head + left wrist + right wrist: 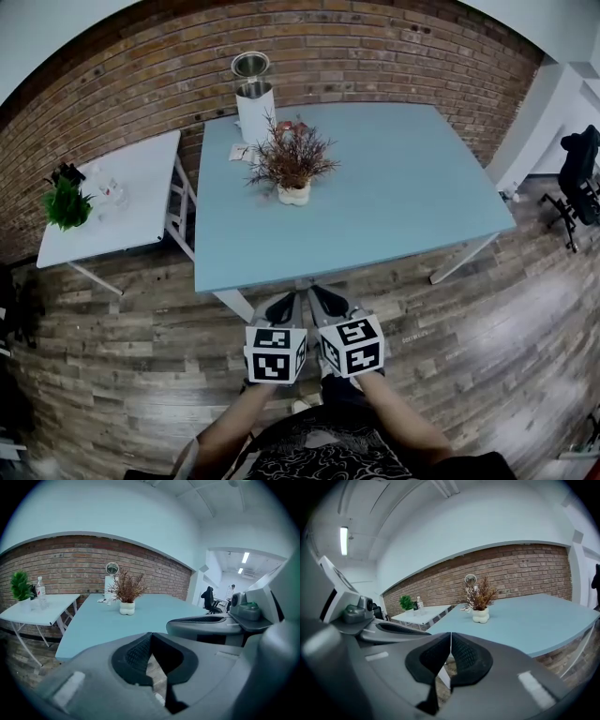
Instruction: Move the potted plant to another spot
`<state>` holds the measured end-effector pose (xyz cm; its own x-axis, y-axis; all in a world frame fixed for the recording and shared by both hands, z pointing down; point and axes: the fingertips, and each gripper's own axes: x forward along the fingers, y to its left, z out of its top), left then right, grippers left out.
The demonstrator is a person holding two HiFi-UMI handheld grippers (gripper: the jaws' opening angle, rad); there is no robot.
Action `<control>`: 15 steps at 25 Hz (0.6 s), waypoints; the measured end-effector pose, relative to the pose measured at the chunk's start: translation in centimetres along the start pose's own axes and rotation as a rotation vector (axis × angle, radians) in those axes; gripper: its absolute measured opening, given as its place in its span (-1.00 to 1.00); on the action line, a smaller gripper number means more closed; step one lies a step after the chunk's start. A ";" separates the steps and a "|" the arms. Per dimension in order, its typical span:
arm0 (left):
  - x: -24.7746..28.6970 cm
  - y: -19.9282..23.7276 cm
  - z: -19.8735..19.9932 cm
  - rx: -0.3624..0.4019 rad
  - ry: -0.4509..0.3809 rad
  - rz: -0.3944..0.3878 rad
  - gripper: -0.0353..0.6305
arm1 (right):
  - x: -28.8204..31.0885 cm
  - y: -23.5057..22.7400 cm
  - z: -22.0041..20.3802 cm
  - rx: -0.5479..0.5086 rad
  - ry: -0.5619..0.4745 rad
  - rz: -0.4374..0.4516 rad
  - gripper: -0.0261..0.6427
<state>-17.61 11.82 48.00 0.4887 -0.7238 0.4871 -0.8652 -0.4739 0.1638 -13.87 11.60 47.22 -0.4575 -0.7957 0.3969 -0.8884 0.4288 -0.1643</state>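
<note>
**Grippers.** The left gripper [282, 306] and the right gripper [328, 301] are held side by side just short of the near edge of the light blue rectangular table [403, 202]. Both point across it, and neither is over its top. In the left gripper view, the left gripper [150, 635] has its jaws brought together at the tips with nothing between them. In the right gripper view, the right gripper [451, 634] is likewise closed and empty.

**Task object.** The potted plant, dry reddish-brown twigs in a squat white lobed pot [292, 171], stands on the table toward its far edge and left of the table's middle. It is well apart from both grippers. It lies straight ahead and beyond them, and in the head view it lines up slightly better with the left gripper. I judge the two hands about equally near.

**Orientation.** The plant [126, 595] stands upright with its long axis vertical and its twigs fanning outward. The pot looks roughly round, so I judge it has no preferred facing.

**Beyond.** A tall white cylinder with a metal top [253, 98] stands just behind the plant at the table's far edge.
</note>
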 end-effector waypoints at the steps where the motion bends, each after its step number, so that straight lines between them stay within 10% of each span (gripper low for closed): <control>1: 0.5 0.1 0.3 -0.001 0.001 0.005 -0.91 | 0.4 -0.3 0.2 -0.005 0.000 0.006 -0.90; 15: 9.1 2.5 3.4 -0.050 0.043 0.104 -0.91 | 7.4 -6.9 2.8 0.014 0.022 0.111 -0.90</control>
<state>-14.91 2.33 49.89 0.3913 -0.7450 0.5402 -0.9162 -0.3705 0.1527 -11.24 1.54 48.75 -0.5521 -0.7340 0.3955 -0.8329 0.5077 -0.2204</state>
